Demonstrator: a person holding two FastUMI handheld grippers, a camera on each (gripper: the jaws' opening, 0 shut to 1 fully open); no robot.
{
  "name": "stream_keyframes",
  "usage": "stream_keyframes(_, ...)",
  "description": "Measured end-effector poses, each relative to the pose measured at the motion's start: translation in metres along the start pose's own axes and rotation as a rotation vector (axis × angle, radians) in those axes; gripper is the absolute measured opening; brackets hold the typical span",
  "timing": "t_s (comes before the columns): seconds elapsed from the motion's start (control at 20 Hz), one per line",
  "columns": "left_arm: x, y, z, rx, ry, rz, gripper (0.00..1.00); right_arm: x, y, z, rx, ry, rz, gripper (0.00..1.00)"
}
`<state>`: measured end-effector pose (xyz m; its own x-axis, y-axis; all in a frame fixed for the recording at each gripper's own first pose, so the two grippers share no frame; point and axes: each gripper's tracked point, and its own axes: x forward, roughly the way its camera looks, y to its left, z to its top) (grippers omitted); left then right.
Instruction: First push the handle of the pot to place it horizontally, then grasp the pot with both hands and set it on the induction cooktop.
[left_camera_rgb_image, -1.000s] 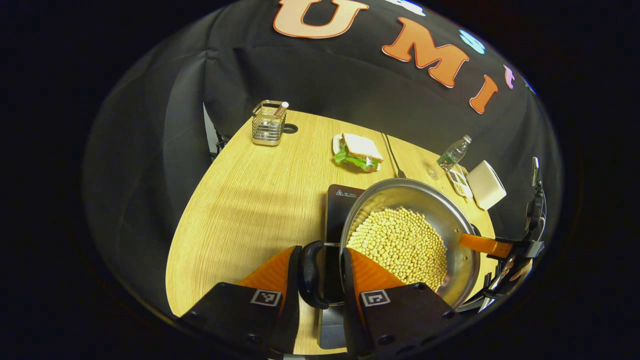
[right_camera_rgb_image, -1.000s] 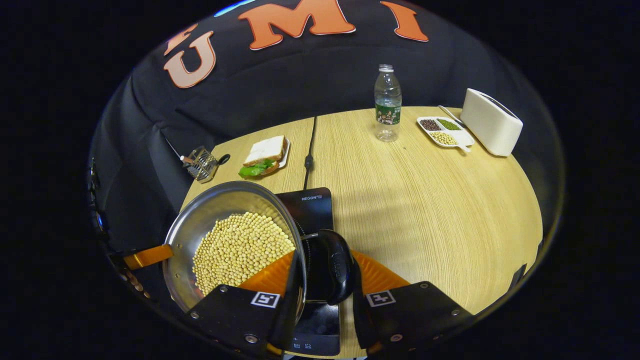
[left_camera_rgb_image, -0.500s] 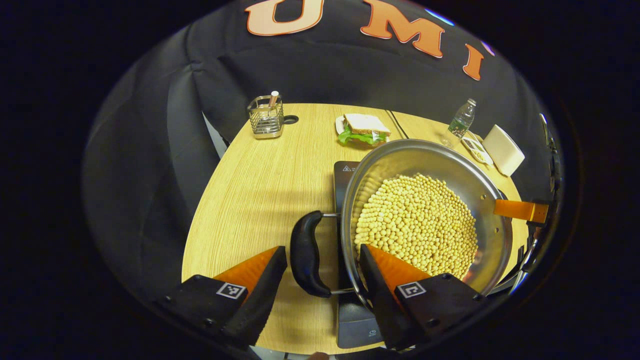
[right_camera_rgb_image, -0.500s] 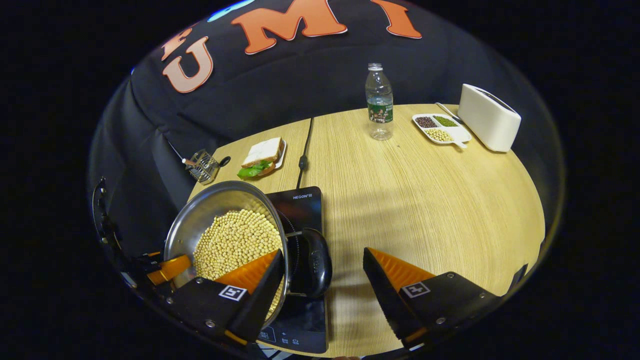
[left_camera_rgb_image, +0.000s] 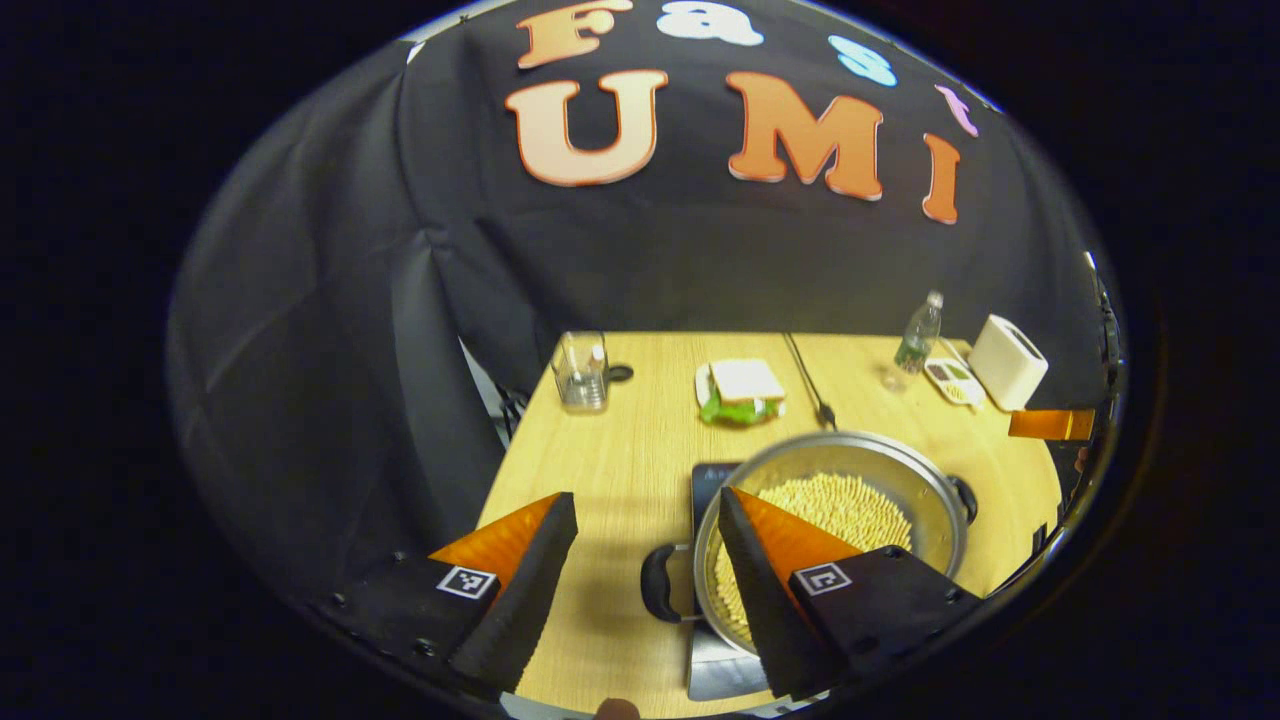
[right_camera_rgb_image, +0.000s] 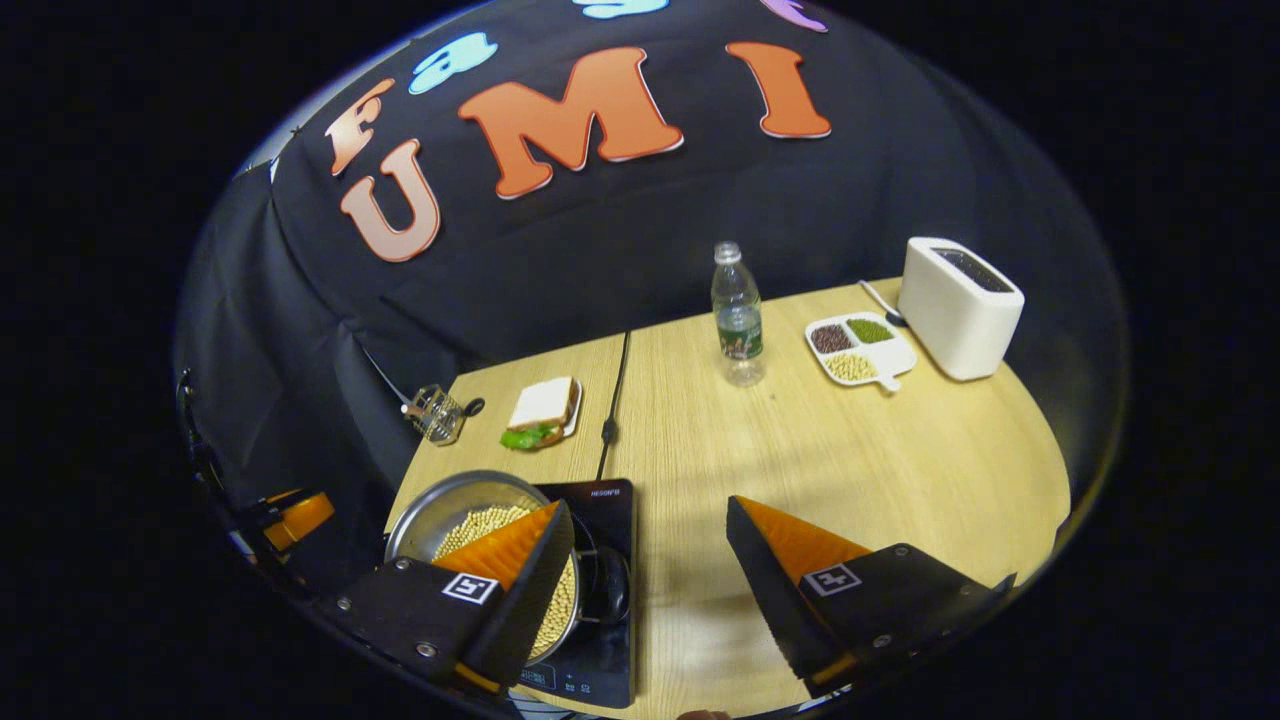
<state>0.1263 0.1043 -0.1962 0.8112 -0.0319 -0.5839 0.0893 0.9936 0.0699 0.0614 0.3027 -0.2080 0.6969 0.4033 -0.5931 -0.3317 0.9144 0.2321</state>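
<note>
Pot of beans (handles out to either side) resting on the cooktop, below and beyond the left gripper and right gripper, both spread wide, holding nothing.

Pot on cooktop, tool open

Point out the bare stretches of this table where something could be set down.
Widest bare patch: table in front of the water bottle, bean tray and toaster, right of the cooktop. A second: between cup holder and pot. Crowded: the far edge and around the pot.
</note>
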Motion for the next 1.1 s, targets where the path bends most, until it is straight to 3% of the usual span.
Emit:
stream_keyframes(0.2,-0.055,-0.015,0.114,0.016,-0.225,-0.005,0.92,-0.060,-0.019,0.082,-0.045,-0.152,-0.022,0.95)
stream_keyframes(0.25,-0.077,-0.027,0.140,0.029,-0.278,0.005,0.99,-0.078,-0.025,0.104,-0.065,-0.202,-0.032,0.95)
stream_keyframes(0.3,-0.102,-0.036,0.165,0.032,-0.330,0.010,0.99,-0.099,-0.031,0.126,-0.090,-0.255,-0.048,0.95)
stream_keyframes(0.5,-0.187,-0.062,0.247,-0.054,-0.506,-0.041,0.99,-0.185,-0.041,0.194,-0.163,-0.437,-0.082,0.95)
stream_keyframes(0.65,-0.242,-0.061,0.288,-0.079,-0.597,-0.043,0.99,-0.243,-0.042,0.230,-0.183,-0.541,-0.082,0.95)
stream_keyframes(0.9,-0.324,-0.051,0.342,-0.078,-0.774,-0.004,0.96,-0.332,-0.054,0.272,-0.265,-0.711,-0.180,0.92)
stream_keyframes(1.1,-0.359,-0.057,0.354,-0.138,-0.825,-0.050,0.96,-0.376,-0.048,0.285,-0.269,-0.774,-0.189,1.00)
